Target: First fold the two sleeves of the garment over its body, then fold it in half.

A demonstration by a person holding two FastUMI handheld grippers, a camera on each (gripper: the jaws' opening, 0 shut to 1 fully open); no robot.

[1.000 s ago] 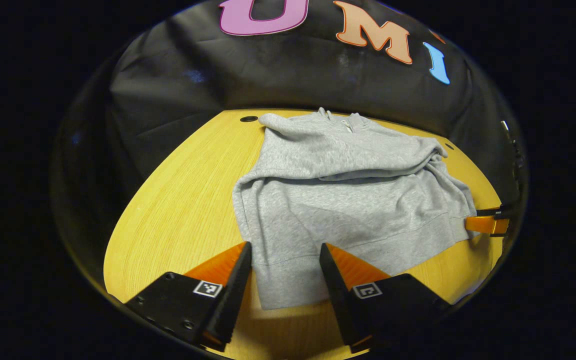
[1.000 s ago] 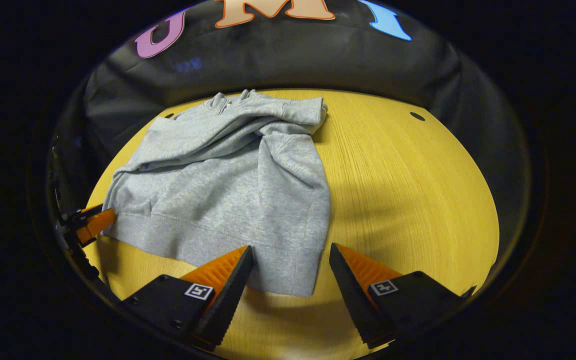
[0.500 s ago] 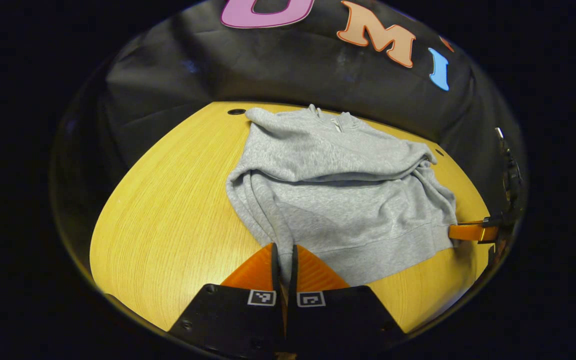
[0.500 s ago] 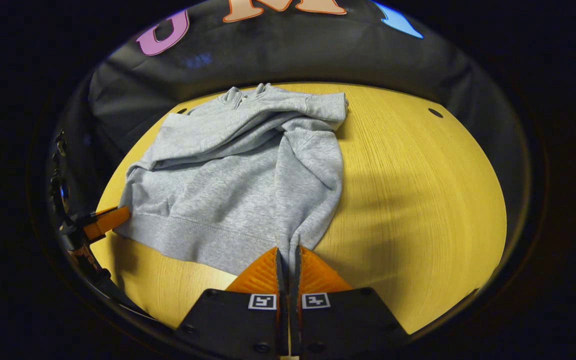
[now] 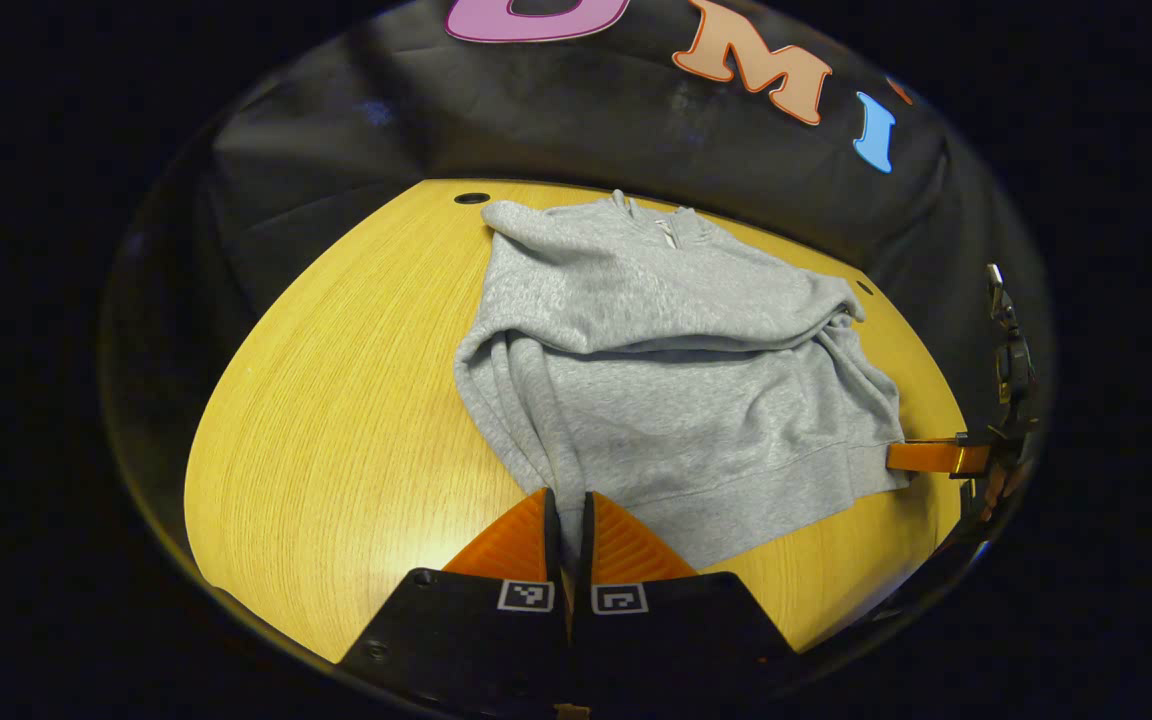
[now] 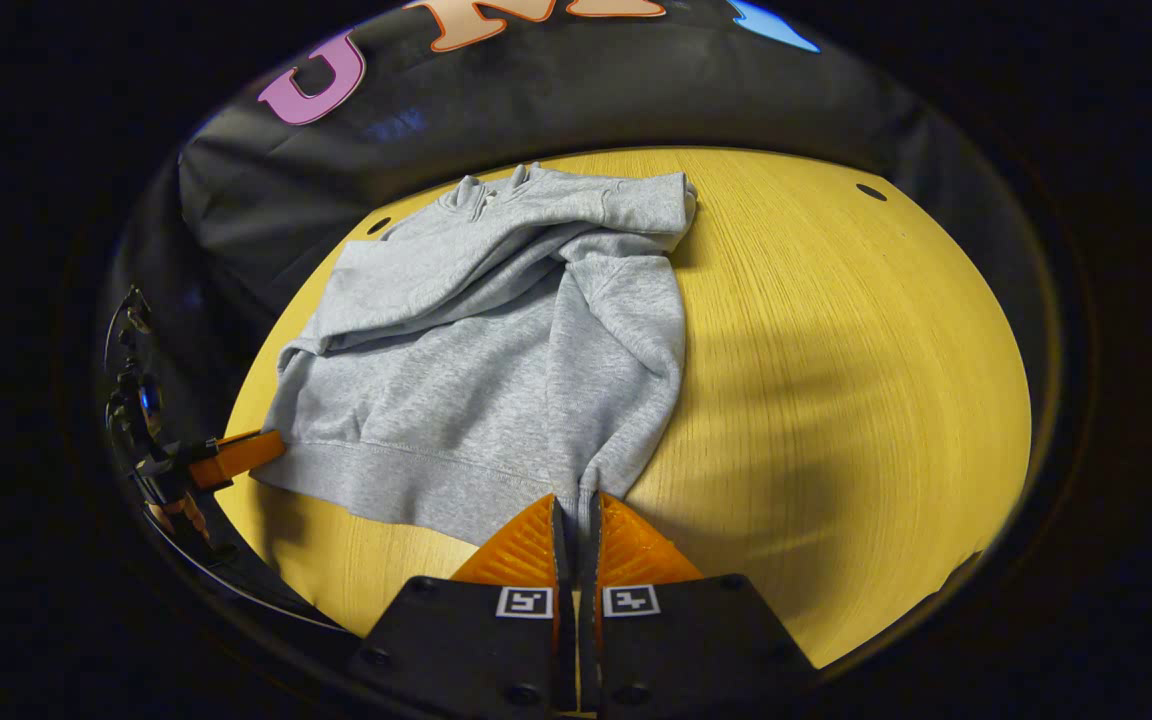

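Both grippers went from fingers apart 1 s ago to clamped on the grey fleece sweatshirt: left gripper on the near-left hem corner, right gripper on the near-right one. Fabric now bunches toward each grip. The sweatshirt lies on the yellow wood-grain tabletop, sleeves already over its body (so the half-fold looks next). Neck label unreadable; no brand visible.

Garment lies on table, sleeves folded across body.
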